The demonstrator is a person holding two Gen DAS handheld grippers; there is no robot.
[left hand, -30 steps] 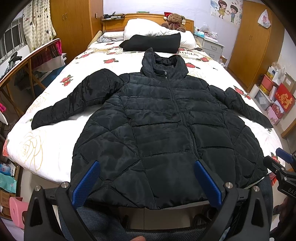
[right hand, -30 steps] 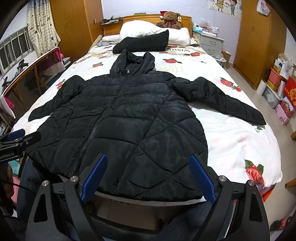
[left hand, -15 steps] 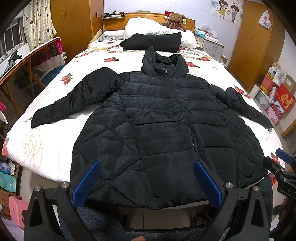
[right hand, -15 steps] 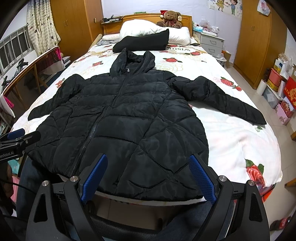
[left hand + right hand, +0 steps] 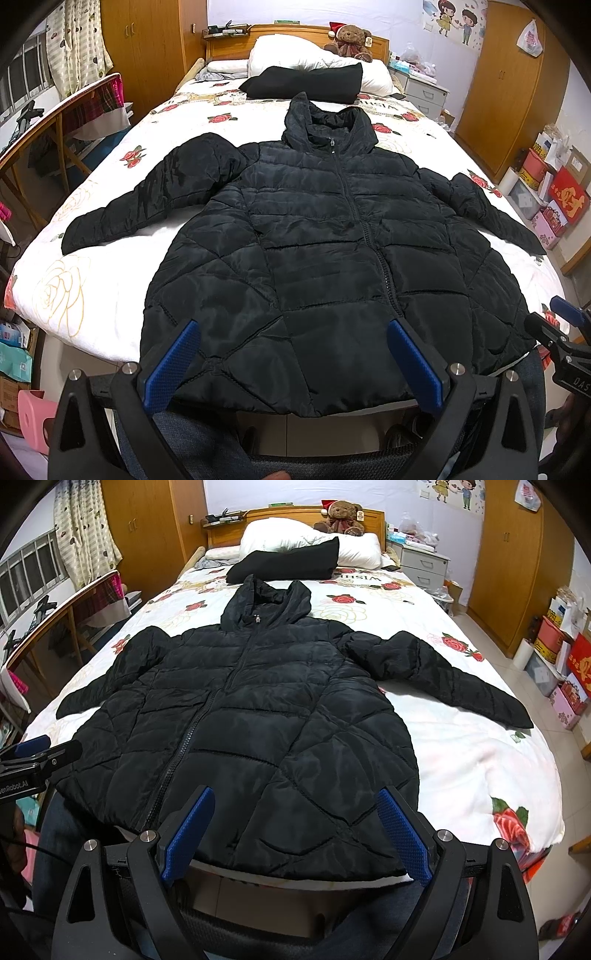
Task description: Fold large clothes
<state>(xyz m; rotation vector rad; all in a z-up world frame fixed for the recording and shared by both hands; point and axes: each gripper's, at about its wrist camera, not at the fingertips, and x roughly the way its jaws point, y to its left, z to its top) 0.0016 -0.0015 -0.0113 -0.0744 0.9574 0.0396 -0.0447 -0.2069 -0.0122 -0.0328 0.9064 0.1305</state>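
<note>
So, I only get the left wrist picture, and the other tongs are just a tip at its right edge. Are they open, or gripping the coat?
Observer: Open. The right tongs are spread wide by the hem of the black quilted hooded jacket, gripping nothing.
Visitor: Is there free bed on that side?
Observer: Yes. The right wrist view shows a broad stretch of white rose-printed bedspread beside the jacket, with a big red rose print at the near corner.
</note>
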